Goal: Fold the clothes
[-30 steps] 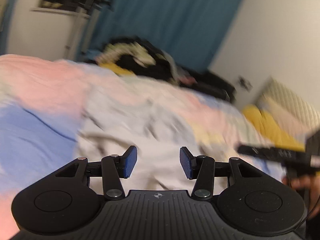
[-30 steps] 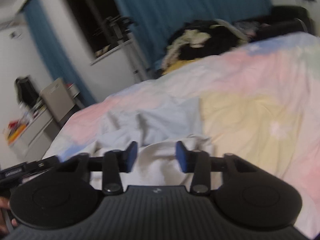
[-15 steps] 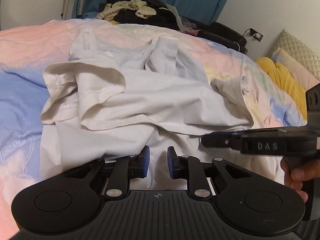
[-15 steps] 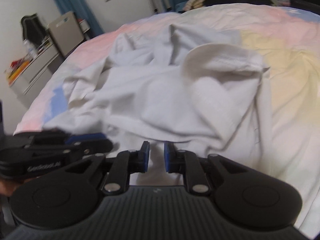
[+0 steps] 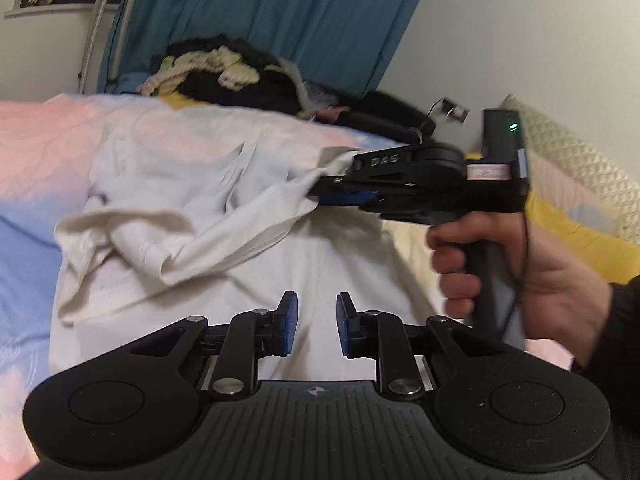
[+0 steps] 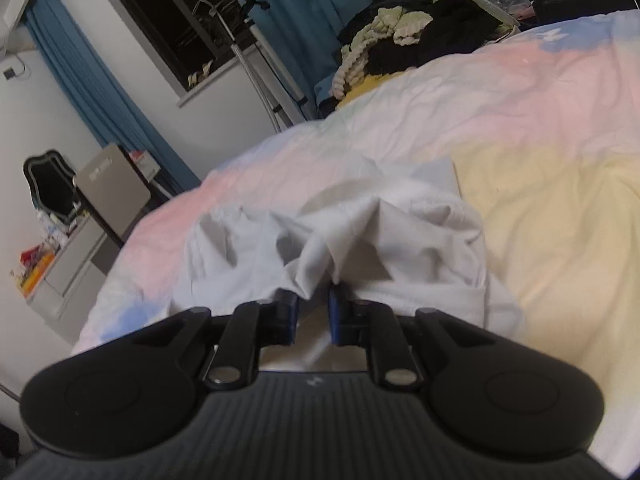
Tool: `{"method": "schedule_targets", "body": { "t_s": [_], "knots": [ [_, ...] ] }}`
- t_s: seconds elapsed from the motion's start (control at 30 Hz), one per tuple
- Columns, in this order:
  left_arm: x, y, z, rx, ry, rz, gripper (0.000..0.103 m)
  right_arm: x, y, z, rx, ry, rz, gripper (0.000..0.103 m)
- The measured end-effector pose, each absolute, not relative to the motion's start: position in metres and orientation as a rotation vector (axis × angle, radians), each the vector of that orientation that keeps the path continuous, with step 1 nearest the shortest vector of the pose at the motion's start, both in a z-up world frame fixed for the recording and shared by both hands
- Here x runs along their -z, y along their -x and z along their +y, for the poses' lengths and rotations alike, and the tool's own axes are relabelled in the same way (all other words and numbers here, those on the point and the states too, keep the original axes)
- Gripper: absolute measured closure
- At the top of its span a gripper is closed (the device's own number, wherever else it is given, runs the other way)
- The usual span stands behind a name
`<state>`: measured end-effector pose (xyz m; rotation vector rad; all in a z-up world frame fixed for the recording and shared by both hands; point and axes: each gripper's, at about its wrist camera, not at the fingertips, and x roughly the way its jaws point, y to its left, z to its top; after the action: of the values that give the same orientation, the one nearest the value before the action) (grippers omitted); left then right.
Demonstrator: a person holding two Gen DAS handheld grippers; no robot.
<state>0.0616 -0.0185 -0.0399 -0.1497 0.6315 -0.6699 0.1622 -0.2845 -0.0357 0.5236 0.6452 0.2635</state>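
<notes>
and here's the white garment [image 5: 224, 216], rumpled across the middle of the bed [image 5: 36, 148], filling the centre of the left wrist view and running from the lower centre up toward the upper left.

the right gripper [image 5: 320, 194] comes in from the right edge of that view with a hand [image 5: 516, 264] on its handle, and it's pinching a gathered edge of the cloth. in its own view the fabric bunches straight out from the right gripper's tips at lower centre and fans up and to the left, a taut ridge leading away from the pinch. its jaws have just been closing, and the cloth is caught between them.

the left gripper [image 5: 312, 320] sits at the bottom centre of its view, jaws narrowly parted, nothing between the pads that i can see, only flat white cloth lying beyond them. its jaws have just been closing too and then eased a touch wider, on nothing.

so the relation that matters: the lifted edge stretches from centre right down to a loose lump at centre left, a long axis slanting across the frame. the right gripper owns the right end; the free left end lies up and to the left of the left gripper, which is the nearer one. my read: that is its corner to take.
</notes>
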Motion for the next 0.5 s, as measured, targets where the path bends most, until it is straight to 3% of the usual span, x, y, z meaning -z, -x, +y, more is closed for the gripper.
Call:
{"method": "schedule_targets", "body": {
  "t_s": [0.23, 0.5],
  "knots": [
    [0.058, -0.134, -0.019, 0.491, 0.175, 0.775, 0.079, 0.044, -0.186, -0.306, -0.236, -0.560, 0.623, 0.086],
    [0.033, -0.163, 0.000, 0.367, 0.096, 0.654, 0.082, 0.054, -0.185, -0.302, -0.199, -0.545, 0.636, 0.086]
  ]
}}
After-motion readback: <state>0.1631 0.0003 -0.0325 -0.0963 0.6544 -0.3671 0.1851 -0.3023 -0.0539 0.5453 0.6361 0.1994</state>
